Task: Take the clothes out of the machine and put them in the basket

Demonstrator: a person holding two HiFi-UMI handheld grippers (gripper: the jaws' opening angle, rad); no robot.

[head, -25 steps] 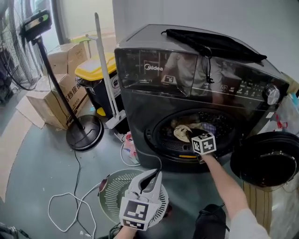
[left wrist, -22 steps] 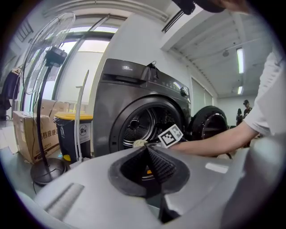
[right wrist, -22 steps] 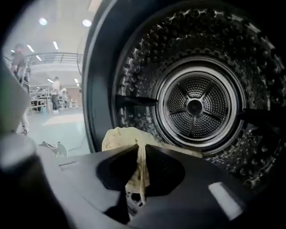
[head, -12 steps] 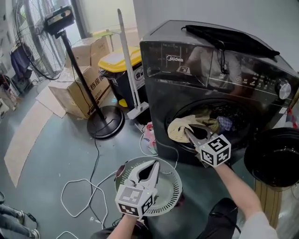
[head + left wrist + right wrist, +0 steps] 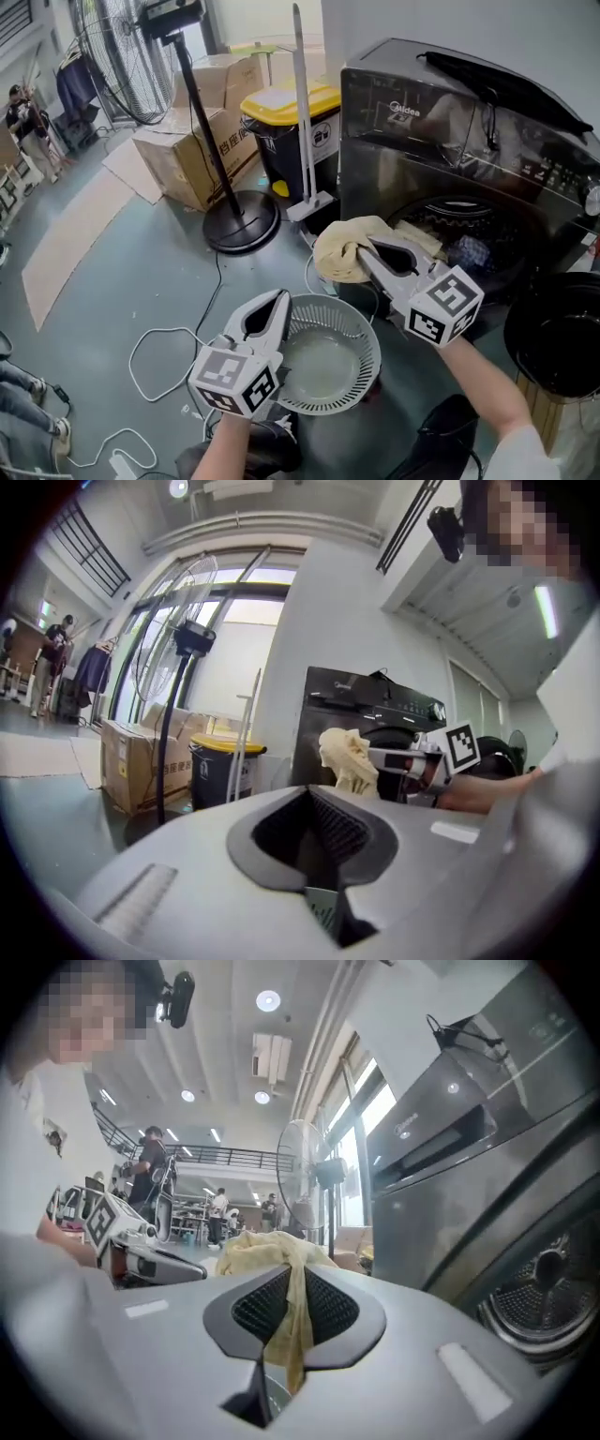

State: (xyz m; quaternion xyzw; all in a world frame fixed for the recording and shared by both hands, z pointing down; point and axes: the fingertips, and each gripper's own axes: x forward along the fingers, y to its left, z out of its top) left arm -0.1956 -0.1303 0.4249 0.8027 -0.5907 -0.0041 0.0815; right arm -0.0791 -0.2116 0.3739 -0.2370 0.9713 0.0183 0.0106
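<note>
My right gripper is shut on a cream cloth, held in the air in front of the dark washing machine and just beyond the white round basket. In the right gripper view the cloth runs down between the pads. More clothes lie in the open drum. The left gripper is shut with nothing seen between its tips, which sit at the basket's left rim; I cannot tell if they touch it. The left gripper view shows the cloth hanging ahead.
The machine's round door hangs open at the right. A fan stand with a black base, a yellow-lidded bin and cardboard boxes stand to the left. A white cable loops on the floor.
The right gripper has drawn the cream cloth out of the drum, up and to the left, toward the basket. The left gripper has shifted along the basket's rim. The head view has swung left.
</note>
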